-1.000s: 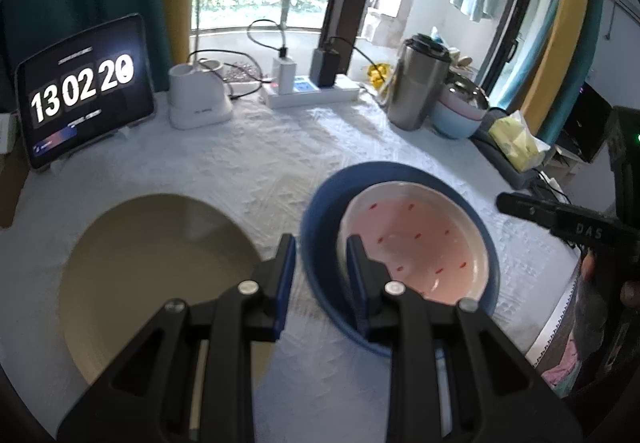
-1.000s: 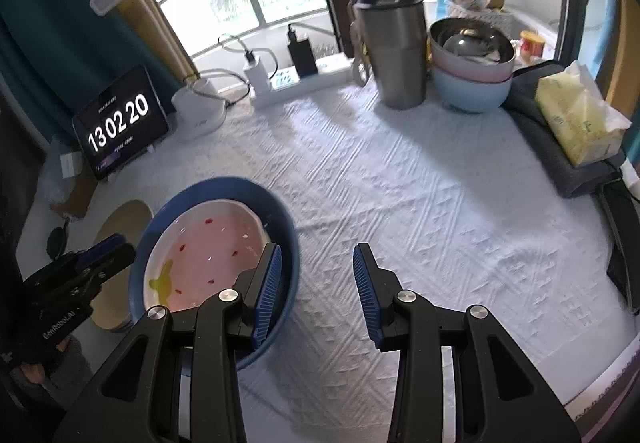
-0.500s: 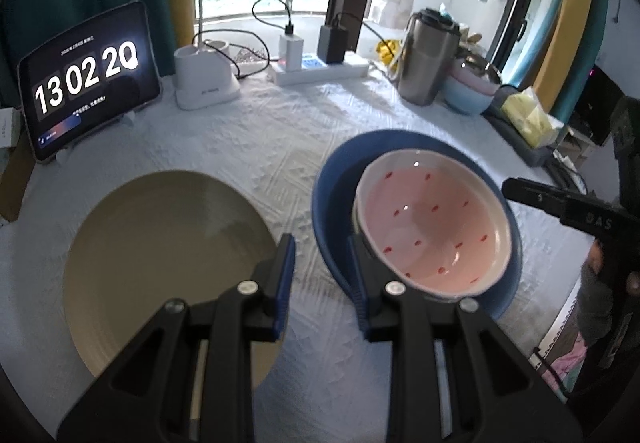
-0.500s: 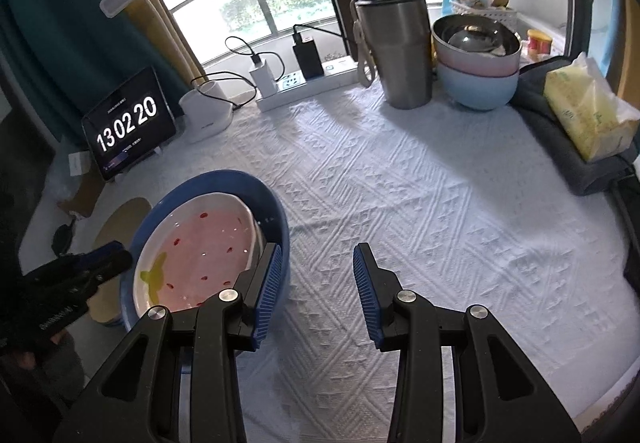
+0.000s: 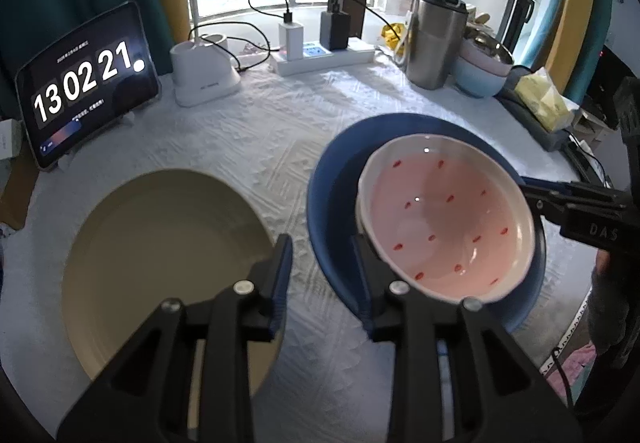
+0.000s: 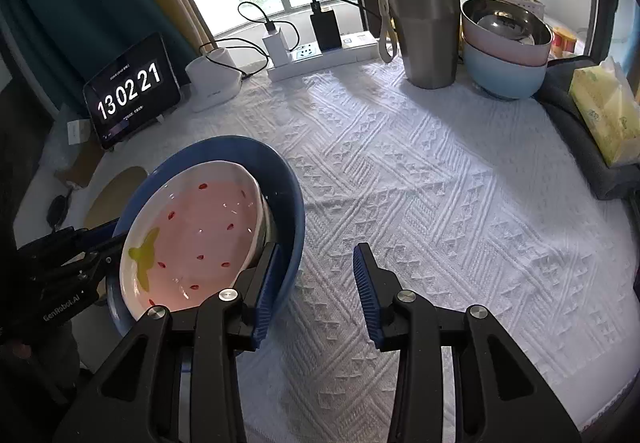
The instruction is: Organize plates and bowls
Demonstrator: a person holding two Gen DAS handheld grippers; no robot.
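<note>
A pink bowl with red flecks [image 5: 444, 219] sits tilted inside a big blue bowl [image 5: 336, 179]; both also show in the right wrist view, the pink bowl [image 6: 200, 227] inside the blue bowl [image 6: 288, 187]. A beige plate [image 5: 160, 259] lies on the cloth to the left. My left gripper [image 5: 322, 267] is open, its fingers straddling the blue bowl's near rim. My right gripper [image 6: 314, 283] is open, its left finger against the blue bowl's rim, its right finger over bare cloth.
At the back stand a clock tablet [image 5: 86, 83], a white charger base [image 5: 204, 71], a power strip [image 5: 320, 55], a steel tumbler [image 6: 424, 19] and stacked bowls [image 6: 508, 43]. A tissue pack [image 6: 604, 111] lies at the right edge. White tablecloth [image 6: 440, 203] spreads to the right.
Both cameras have risen and pulled back from the table, and the pink and blue bowls now appear more tilted. The grippers stay open at the blue bowl's rim.
</note>
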